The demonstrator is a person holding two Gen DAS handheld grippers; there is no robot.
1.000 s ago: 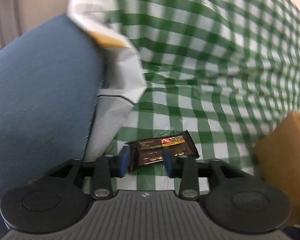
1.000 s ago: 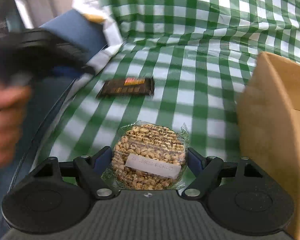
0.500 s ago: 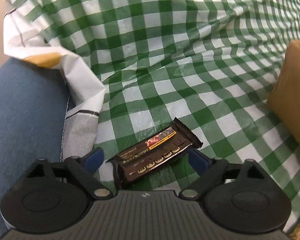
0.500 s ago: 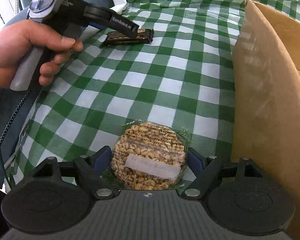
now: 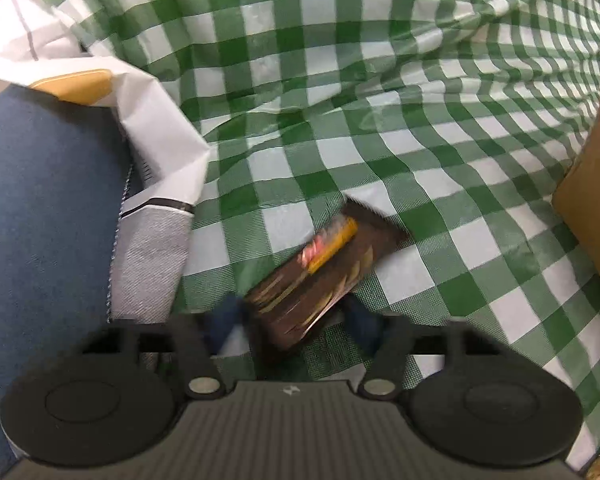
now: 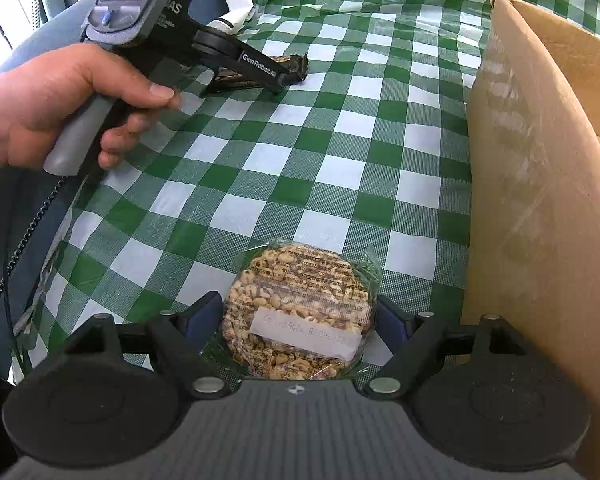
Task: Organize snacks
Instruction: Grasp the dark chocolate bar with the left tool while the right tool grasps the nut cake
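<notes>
A dark brown chocolate bar (image 5: 320,276) with a yellow stripe lies askew on the green checked cloth (image 5: 340,80), one long edge tipped up. My left gripper (image 5: 296,322) has its jaws closing on the bar's near end, and both blurred blue pads touch it. In the right wrist view the same bar (image 6: 300,65) pokes out past the left gripper (image 6: 278,76), held by a hand (image 6: 60,108). My right gripper (image 6: 296,320) is shut on a round puffed-grain cake (image 6: 296,296) in clear wrap with a white label, low over the cloth.
An open cardboard box (image 6: 540,200) stands close on the right of the cake, and its corner (image 5: 596,200) shows in the left wrist view. A blue fabric seat (image 5: 40,220) and the cloth's white folded-back edge (image 5: 160,136) lie on the left.
The left jaws opened wide around the chocolate bar, then came together on it; the bar has tipped and turned. The left gripper sank toward the cloth. The cake stayed between the right fingers.
</notes>
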